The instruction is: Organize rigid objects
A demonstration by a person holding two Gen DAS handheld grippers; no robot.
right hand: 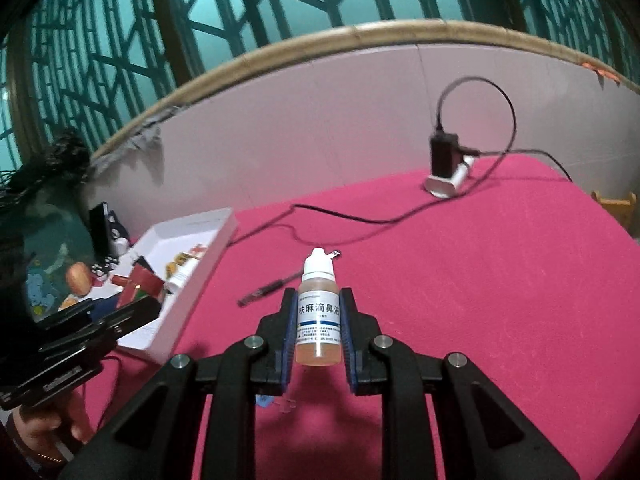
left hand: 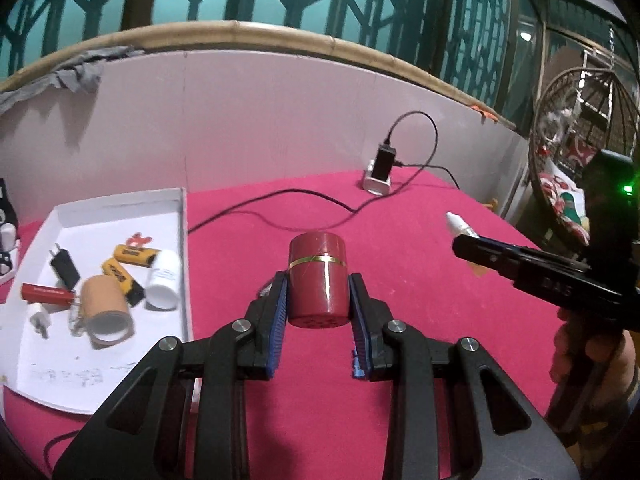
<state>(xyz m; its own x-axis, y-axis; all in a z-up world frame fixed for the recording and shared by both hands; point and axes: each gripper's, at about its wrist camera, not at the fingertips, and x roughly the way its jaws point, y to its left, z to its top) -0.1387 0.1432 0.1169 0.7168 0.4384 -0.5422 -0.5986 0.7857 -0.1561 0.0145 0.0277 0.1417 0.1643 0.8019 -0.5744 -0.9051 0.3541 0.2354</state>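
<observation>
- Your left gripper [left hand: 318,300] squeezes a dark red can [left hand: 318,280] with a gold band, standing tall above the pink cloth [left hand: 400,240]
- Your right gripper [right hand: 318,320] pinches a little dropper bottle [right hand: 319,312], white cap up, orange liquid inside

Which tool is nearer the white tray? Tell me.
Left. The left tool, gripping the red canister, is just beside the white tray; the right tool, holding the dropper bottle, is farther off.
</observation>
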